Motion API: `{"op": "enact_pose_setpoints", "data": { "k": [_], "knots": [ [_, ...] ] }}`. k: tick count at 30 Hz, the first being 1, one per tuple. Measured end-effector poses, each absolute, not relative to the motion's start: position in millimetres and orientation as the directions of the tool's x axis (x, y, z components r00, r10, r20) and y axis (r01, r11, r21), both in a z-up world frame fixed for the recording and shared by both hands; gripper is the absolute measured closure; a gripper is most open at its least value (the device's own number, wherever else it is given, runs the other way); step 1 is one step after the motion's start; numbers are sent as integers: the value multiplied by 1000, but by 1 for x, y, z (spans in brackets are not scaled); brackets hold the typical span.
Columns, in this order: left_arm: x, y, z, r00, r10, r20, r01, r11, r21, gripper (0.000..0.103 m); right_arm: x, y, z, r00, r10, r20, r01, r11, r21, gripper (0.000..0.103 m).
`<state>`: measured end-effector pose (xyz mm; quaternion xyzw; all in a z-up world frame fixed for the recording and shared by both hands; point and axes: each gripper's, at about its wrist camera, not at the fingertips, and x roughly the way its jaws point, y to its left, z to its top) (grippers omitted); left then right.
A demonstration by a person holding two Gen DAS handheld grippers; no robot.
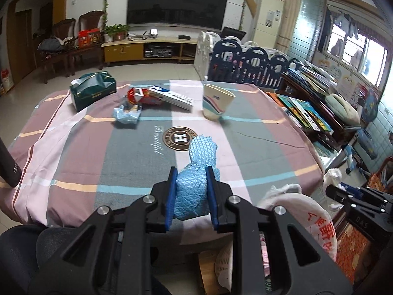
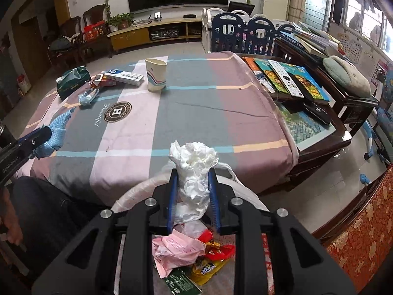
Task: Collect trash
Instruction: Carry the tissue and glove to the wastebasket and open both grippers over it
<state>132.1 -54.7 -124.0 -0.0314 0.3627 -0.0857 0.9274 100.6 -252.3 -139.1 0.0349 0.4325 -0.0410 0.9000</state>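
— Blue, quilted, crumpled: is that wad in your left gripper?

— Yes. My left jaws are clamped on the blue wad, which pokes out ahead of the pads, above the striped tablecloth. My right gripper is pinched on a white crumpled tissue.

— And the trash bag?

— Directly below my right jaws: the white bag gapes open, with a pink wrapper and snack packets inside.

— So which step is this?

— I judge it the carry to the bag. Next the right jaws should let go over the opening, then the left must come across above it.

— What remains?

— Far ahead of my left jaws: a small blue scrap, a red carton, a paper cup.
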Motion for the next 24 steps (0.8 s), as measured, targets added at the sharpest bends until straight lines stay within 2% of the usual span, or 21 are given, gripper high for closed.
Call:
{"op": "enact_pose_setpoints", "data": {
  "k": [9,17,18,20,21,22,24],
  "knots": [
    [117,-84,-117,714,-220,-665,214,972,-91,79,75,-257,-203,463,-27,-886,134,990,40,79],
    [112,-94,-120,702,-226,-676,242,968,-73,79,75,-250,-223,409,-29,-912,135,990,29,76],
    [112,-95,-121,698,-228,-678,244,967,-74,79,75,-250,-223,406,-32,-913,132,991,24,71],
    [113,-96,-123,691,-233,-684,249,965,-77,78,76,-253,-223,401,-23,-916,135,990,35,50],
    [112,-96,-124,687,-236,-687,252,964,-80,78,76,-257,-220,413,-24,-911,155,987,44,35],
    [113,-97,-126,682,-241,-691,255,963,-84,77,74,-262,-216,433,-23,-901,181,982,61,27],
    [114,-97,-128,672,-248,-698,260,961,-91,77,72,-276,-208,465,-4,-886,231,966,117,25]
  ]
}}
